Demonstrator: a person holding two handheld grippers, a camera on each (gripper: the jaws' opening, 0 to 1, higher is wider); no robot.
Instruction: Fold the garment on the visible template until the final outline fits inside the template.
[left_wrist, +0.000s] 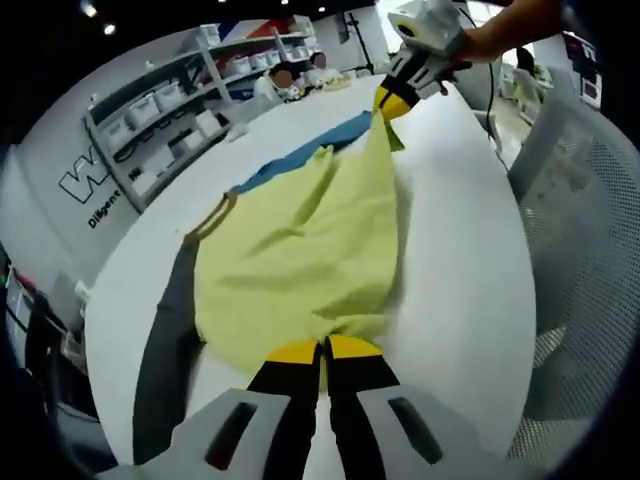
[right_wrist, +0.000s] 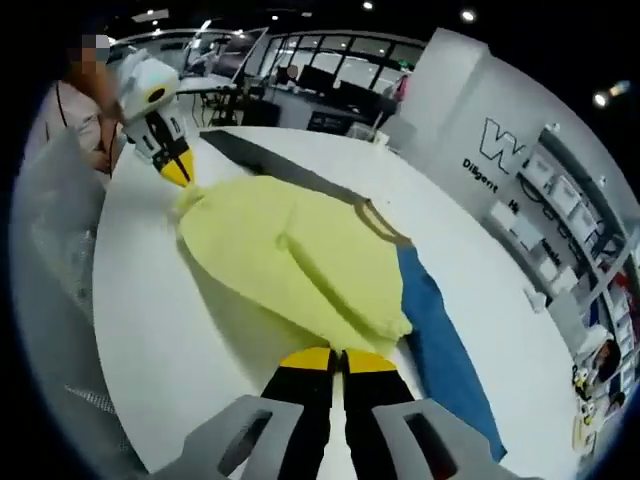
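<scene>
Both claws have a pinch on the yellow shirt (left_wrist: 310, 250) right now. In the left gripper view, the left claw (left_wrist: 325, 350) has its yellow-tipped jaws squeezed together on a bunched edge of the fabric at the near end. The right claw (left_wrist: 392, 100) comes in at the top of that view, held by a hand (left_wrist: 495, 35), and it's clamped on the far end of the shirt where the cloth gathers into a point.

The right gripper view has the same setup from the other side: the right claw (right_wrist: 340, 358) is closed tight on the near edge of the shirt (right_wrist: 300, 260), and the left claw (right_wrist: 180, 170) is over at the far end, nipping the opposite corner. The shirt is stretched out between the two, draped loosely with a long fold running down the middle, its brown-trimmed neckline (right_wrist: 380, 222) off to one side.

It's all sitting on a white round surface (left_wrist: 460, 290). Under the shirt is a flat mat, with a blue part (right_wrist: 440, 340) sticking out on one side and a dark grey part (left_wrist: 165, 350) on another. Shelves with white bins (left_wrist: 165, 120) line the wall behind.
</scene>
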